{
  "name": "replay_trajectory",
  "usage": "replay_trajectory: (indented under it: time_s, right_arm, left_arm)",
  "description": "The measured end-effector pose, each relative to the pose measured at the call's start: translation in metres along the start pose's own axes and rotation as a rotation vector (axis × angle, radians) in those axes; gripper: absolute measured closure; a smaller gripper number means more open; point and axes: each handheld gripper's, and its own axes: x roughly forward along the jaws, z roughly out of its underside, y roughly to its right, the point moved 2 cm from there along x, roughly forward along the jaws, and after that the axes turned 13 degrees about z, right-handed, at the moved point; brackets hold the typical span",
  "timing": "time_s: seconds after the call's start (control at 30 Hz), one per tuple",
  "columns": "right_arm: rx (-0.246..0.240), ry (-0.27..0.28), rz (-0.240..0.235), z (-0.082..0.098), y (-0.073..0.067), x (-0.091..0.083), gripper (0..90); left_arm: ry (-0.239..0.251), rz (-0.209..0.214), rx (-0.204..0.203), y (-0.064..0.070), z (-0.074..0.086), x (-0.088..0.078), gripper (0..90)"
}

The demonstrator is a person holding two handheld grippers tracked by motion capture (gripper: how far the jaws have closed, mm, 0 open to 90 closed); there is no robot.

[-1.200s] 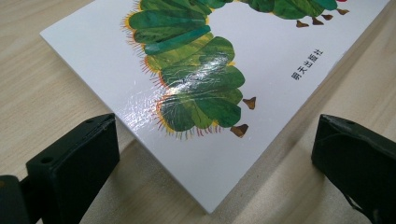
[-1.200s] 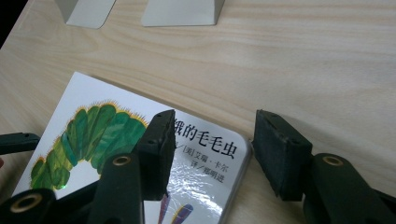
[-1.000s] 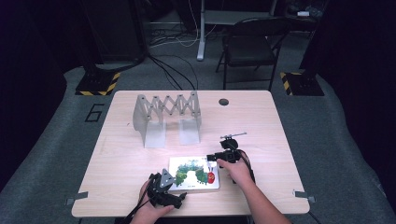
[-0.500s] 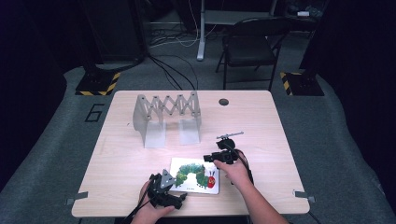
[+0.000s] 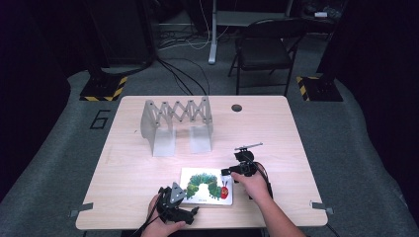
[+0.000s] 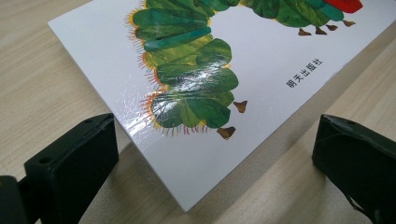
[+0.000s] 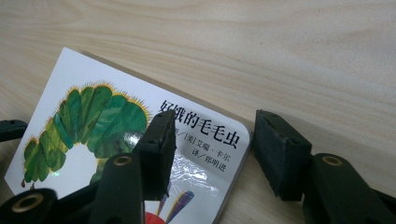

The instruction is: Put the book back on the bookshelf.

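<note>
A white picture book [image 5: 206, 186] with a green caterpillar on its cover lies flat near the table's front edge. My left gripper [image 5: 185, 205] sits at its near left corner. In the left gripper view that gripper [image 6: 215, 135] is open wide, with the book's corner [image 6: 187, 196] between the two jaws and touching neither. My right gripper [image 5: 230, 172] is at the book's far right corner. In the right gripper view it [image 7: 212, 135] is open: one jaw rests over the cover [image 7: 93, 121] by the printed title, and the other stands on the table just outside the book's edge.
A grey accordion-style folding rack [image 5: 177, 123] stands upright at the table's back left. A round cable hole [image 5: 236, 107] lies near the back edge. Bare wood [image 5: 128, 168] spreads to the book's left. A folding chair [image 5: 264, 49] stands beyond the table.
The right gripper has edged a little closer over the book's far right corner. The book and the left gripper have hardly moved.
</note>
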Motion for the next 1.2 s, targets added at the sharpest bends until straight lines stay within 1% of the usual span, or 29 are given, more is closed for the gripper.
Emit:
replay_trajectory:
  time_s: [0.03, 0.17, 0.2, 0.23, 0.27, 0.33, 0.37, 0.4, 0.47, 0.5, 0.6, 0.63, 0.67, 0.73, 0.77, 0.8, 0.83, 0.9, 0.97, 1.0, 1.07, 1.2]
  right_arm:
    - [0.029, -0.007, -0.008, 0.000, 0.000, 0.000, 51.4]
    - [0.030, -0.004, -0.008, 0.000, 0.001, 0.000, 53.0]
    - [0.013, 0.004, 0.001, 0.000, 0.001, 0.000, 53.2]
    - [0.013, 0.004, 0.001, 0.000, 0.001, 0.000, 53.2]
    - [-0.007, 0.015, 0.013, -0.001, 0.000, -0.001, 53.4]
    - [-0.014, 0.019, 0.017, -0.001, -0.002, -0.002, 53.4]
    - [-0.021, 0.026, 0.023, -0.002, -0.003, -0.003, 53.5]
    - [-0.015, 0.022, 0.022, -0.002, -0.004, -0.004, 53.4]
    - [-0.026, 0.025, 0.021, -0.003, -0.003, -0.005, 53.4]
    - [-0.027, 0.024, 0.020, -0.003, -0.004, -0.005, 53.4]
    - [-0.032, 0.024, 0.022, -0.003, -0.004, -0.005, 53.4]
    - [-0.036, 0.025, 0.024, -0.003, -0.004, -0.005, 53.4]
    - [-0.049, 0.020, 0.033, -0.003, -0.005, -0.005, 53.4]
    - [-0.053, 0.011, 0.042, -0.003, -0.006, -0.003, 53.5]
    - [-0.065, 0.014, 0.049, -0.003, -0.006, -0.002, 53.5]
    - [-0.065, 0.014, 0.049, -0.003, -0.006, -0.002, 53.5]
    - [-0.058, 0.008, 0.041, -0.004, -0.006, -0.002, 53.5]
    - [-0.057, 0.014, 0.036, -0.004, -0.005, -0.001, 53.5]
    - [-0.024, 0.016, 0.015, -0.004, -0.002, -0.002, 53.6]
    - [0.016, 0.013, -0.012, -0.004, 0.001, -0.002, 55.6]
    - [0.045, 0.009, -0.026, -0.003, 0.002, -0.003, 56.2]
    - [0.073, 0.032, -0.050, -0.004, 0.004, -0.008, 57.7]
  left_arm:
    - [0.009, -0.009, 0.001, 0.000, 0.000, 0.001, 0.4]
    - [0.018, -0.016, -0.004, 0.001, 0.000, 0.001, 0.3]
    - [0.010, -0.008, -0.006, 0.001, 0.000, 0.001, 0.2]
    - [0.010, -0.008, -0.006, 0.001, 0.000, 0.001, 0.2]
    - [0.009, -0.009, -0.003, 0.001, 0.000, 0.001, 0.2]
    - [0.016, -0.021, -0.004, 0.001, 0.000, 0.001, 0.2]
    - [0.005, -0.011, 0.000, 0.000, 0.000, 0.000, 0.1]
    - [0.005, -0.010, -0.001, 0.000, 0.000, 0.000, 0.1]
    - [0.004, -0.009, -0.001, 0.000, 0.000, 0.000, 0.1]
    - [0.007, -0.018, 0.003, 0.000, 0.000, 0.000, 0.1]
    - [0.005, -0.018, 0.004, 0.000, 0.000, 0.000, 0.1]
    - [0.005, -0.018, 0.004, 0.000, 0.000, 0.000, 0.1]
    - [0.000, -0.010, 0.004, -0.001, 0.000, 0.000, 0.1]
    - [0.001, -0.010, 0.006, -0.001, 0.000, 0.000, 0.2]
    - [0.001, -0.010, 0.005, -0.001, 0.000, 0.000, 0.1]
    - [0.001, -0.010, 0.005, -0.001, 0.000, 0.000, 0.1]
    - [0.007, -0.021, 0.002, 0.000, 0.000, 0.001, 0.1]
    - [0.006, -0.022, 0.004, 0.000, 0.000, 0.000, 0.1]
    - [0.006, -0.021, 0.004, 0.000, 0.000, 0.000, 0.1]
    - [0.007, -0.023, 0.003, 0.000, 0.000, 0.001, 0.1]
    - [0.008, -0.025, 0.002, 0.000, 0.000, 0.001, 0.1]
    - [0.015, -0.032, -0.002, 0.000, 0.000, 0.001, 0.0]
